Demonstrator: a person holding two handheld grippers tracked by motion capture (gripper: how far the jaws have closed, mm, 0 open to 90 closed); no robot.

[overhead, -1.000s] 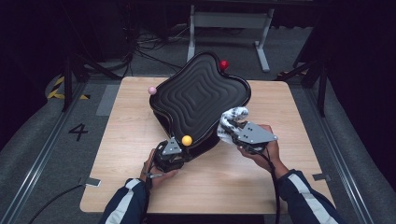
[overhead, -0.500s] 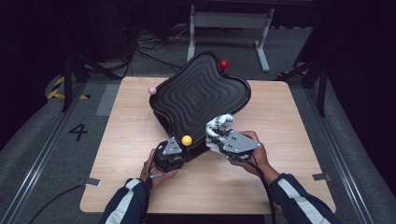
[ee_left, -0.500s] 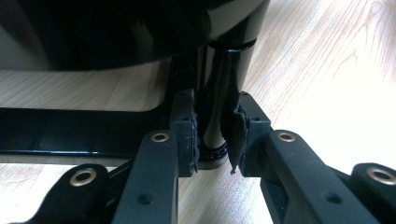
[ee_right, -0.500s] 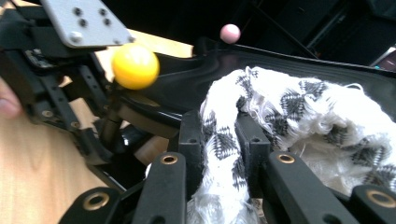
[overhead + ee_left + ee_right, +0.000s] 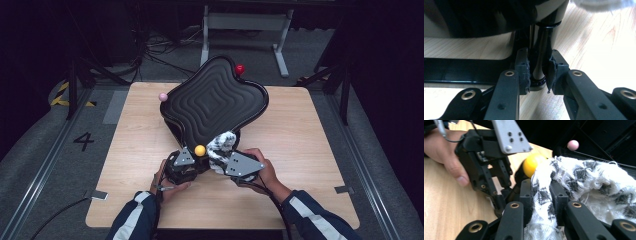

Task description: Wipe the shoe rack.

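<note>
Two grippers work at the near edge of the wooden table (image 5: 310,150). The left gripper (image 5: 537,75) is clamped on the black upright post (image 5: 541,50) under the tilted black wavy tray (image 5: 215,105), holding it. The right gripper (image 5: 541,195) pinches a black-and-white cloth (image 5: 584,182), which lies just right of the yellow ball knob (image 5: 200,150) at the tray's near corner, touching it in the right gripper view. Compared with a second ago, the cloth has travelled leftward along the tray's near rim toward that knob; the left gripper has not shifted.
</note>
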